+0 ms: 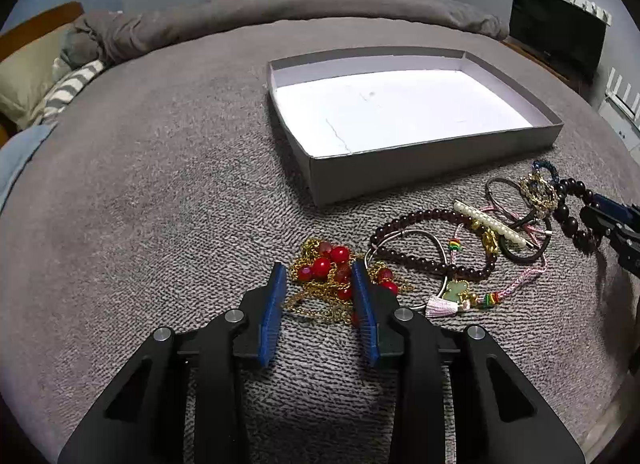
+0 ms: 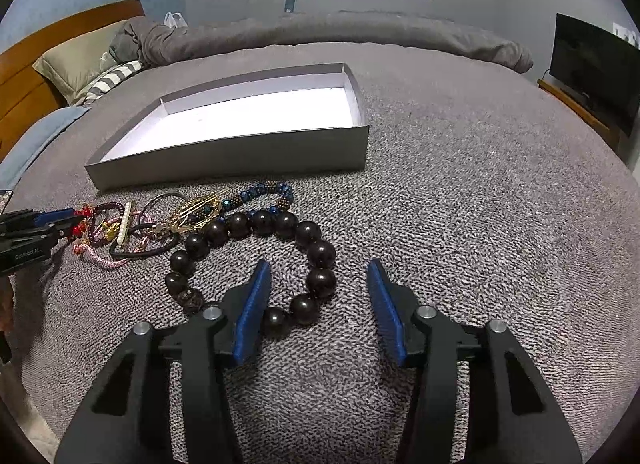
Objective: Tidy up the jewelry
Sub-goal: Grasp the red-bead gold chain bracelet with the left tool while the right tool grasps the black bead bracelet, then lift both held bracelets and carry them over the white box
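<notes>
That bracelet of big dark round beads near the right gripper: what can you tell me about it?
The bracelet of big dark round beads is a closed loop of glossy, dark brown spheres, wood-like in look, lying flat on the grey knitted bedspread. Its far side touches the blue beaded bracelet. The right gripper straddles its near beads with jaws apart, not yet pressing them.

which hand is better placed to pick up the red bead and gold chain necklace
Left. The left gripper has its jaws down around the red bead necklace, while the right gripper straddles the big dark bead bracelet at the pile's other end.
</notes>
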The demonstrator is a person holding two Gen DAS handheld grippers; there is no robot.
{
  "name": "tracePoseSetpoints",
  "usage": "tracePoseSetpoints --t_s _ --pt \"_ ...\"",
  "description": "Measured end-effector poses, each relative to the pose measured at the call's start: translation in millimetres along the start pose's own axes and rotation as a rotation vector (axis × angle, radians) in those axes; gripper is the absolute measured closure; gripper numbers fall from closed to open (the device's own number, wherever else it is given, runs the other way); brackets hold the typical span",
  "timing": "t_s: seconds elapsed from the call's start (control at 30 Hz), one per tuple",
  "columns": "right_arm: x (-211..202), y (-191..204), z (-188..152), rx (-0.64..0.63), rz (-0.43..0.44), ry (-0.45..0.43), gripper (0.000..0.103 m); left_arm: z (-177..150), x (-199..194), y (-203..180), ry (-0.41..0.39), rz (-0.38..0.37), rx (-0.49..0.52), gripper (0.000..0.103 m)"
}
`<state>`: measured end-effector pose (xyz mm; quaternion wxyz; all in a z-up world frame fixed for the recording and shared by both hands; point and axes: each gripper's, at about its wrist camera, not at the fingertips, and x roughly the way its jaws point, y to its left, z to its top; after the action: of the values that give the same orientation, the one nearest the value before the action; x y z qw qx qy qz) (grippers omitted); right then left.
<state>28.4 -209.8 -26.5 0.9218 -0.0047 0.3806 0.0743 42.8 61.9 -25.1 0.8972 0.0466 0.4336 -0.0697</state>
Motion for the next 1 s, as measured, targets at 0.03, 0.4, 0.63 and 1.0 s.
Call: tracePoseSetpoints --t_s 0.03,0.4,0.63,1.0 --pt "0 1 0 -0.004 0.003 0.001 0.065 -1 -1 0 -0.002 -0.001 0.002 0.069" --pt "-4 7 0 -0.037 0.004 -0.010 0.088 1 -19 -2 -0.069 -0.008 0.006 0.077" --pt "-18 9 1 -0.046 0.004 -0.054 0.089 6 -44 -4 -0.153 -0.031 -0.006 0.077" --pt "-56 6 13 -0.027 0.039 -0.183 0.089 18 -87 -7 -0.261 -0.063 0.008 0.077"
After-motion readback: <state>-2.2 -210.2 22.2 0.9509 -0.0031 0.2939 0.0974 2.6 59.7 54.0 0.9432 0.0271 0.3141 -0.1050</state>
